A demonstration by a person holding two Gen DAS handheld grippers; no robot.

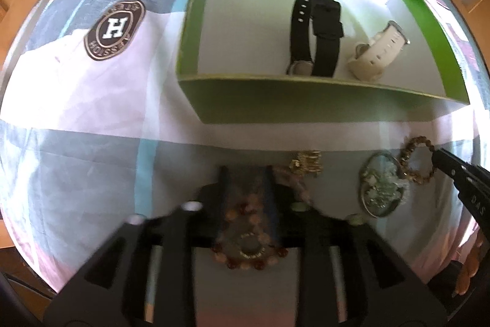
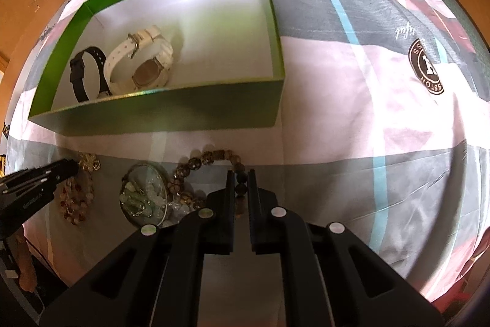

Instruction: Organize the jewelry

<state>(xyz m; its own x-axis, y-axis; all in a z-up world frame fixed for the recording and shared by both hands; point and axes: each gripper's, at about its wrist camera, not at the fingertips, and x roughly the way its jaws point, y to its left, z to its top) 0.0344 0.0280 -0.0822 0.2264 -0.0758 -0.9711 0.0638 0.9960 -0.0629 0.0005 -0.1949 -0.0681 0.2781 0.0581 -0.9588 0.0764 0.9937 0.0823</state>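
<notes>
Holding a gripper in each hand, we work over a bedsheet printed in pink, grey and pale blue blocks. Our right gripper has its two black fingers drawn close together around a strand of the dark speckled bead bracelet, pinching the beads at its near end. From there the bracelet curves away to the left in a loose loop on the sheet. In the left wrist view the same bracelet shows at the far right, with the right gripper's tip touching it.

Our left gripper has its fingers lowered on either side of a reddish-brown bead bracelet; the beads lie between them, but blur keeps us from telling whether the fingers press on them or stand loose. In the right wrist view its tip sits just beside a small gold chain piece and above that bracelet.

Between the two grippers lies a thin metal bangle with pale green beads heaped inside it.

Beyond the jewelry stands an open green box with a white floor. Inside, near its left side in the right wrist view, rest a black watch and a white watch, side by side and touching.
</notes>
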